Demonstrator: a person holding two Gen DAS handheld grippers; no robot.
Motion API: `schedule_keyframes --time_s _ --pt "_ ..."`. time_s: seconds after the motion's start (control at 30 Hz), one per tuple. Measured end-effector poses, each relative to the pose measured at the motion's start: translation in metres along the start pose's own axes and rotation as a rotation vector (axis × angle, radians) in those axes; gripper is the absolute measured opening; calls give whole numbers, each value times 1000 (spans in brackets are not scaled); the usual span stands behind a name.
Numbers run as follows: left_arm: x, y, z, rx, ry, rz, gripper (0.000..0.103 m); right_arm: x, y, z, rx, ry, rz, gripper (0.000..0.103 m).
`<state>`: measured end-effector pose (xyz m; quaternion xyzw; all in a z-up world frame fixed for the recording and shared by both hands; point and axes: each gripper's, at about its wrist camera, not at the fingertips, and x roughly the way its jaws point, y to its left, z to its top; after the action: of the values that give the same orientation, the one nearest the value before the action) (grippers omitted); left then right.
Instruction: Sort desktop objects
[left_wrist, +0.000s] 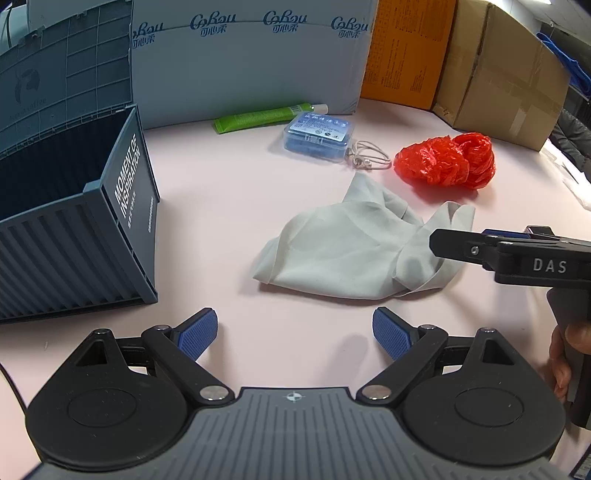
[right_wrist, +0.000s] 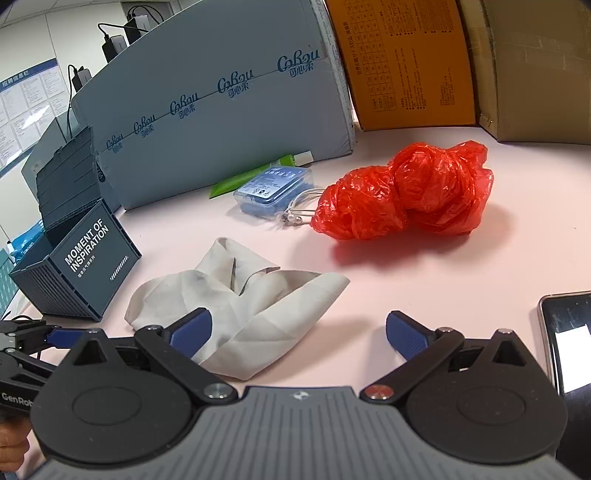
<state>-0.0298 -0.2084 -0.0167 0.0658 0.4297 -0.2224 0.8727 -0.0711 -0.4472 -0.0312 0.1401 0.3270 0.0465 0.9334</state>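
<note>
A crumpled grey cloth (left_wrist: 343, 243) lies mid-table; it also shows in the right wrist view (right_wrist: 243, 306). Behind it are a red plastic bag (left_wrist: 447, 160) (right_wrist: 406, 192), a blue plastic case (left_wrist: 319, 133) (right_wrist: 273, 188), white earphones (left_wrist: 369, 158) (right_wrist: 299, 214) and a green tube (left_wrist: 262, 118) (right_wrist: 251, 177). An open dark grey crate (left_wrist: 74, 221) (right_wrist: 85, 266) stands at the left. My left gripper (left_wrist: 295, 334) is open and empty, just short of the cloth. My right gripper (right_wrist: 299, 334) is open, its left pad (right_wrist: 192, 332) over the cloth's near edge; it also shows in the left wrist view (left_wrist: 443, 243).
A grey-blue carton (left_wrist: 251, 55) (right_wrist: 221, 110), an orange box (left_wrist: 406, 48) (right_wrist: 402, 62) and a brown cardboard box (left_wrist: 509, 74) wall the back of the pink table (left_wrist: 221, 206). A phone (right_wrist: 569, 339) lies at the right edge.
</note>
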Motion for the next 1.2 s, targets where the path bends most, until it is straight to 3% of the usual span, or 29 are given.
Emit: schedule_keyframes --time_s 0.6,1.2 --pt "3 -13 -9 96 -24 32 95 -8 -2 -5 -6 11 28 103" --pt "1 -10 -17 93 -50 40 102 0 25 -20 -304 80 -77 103"
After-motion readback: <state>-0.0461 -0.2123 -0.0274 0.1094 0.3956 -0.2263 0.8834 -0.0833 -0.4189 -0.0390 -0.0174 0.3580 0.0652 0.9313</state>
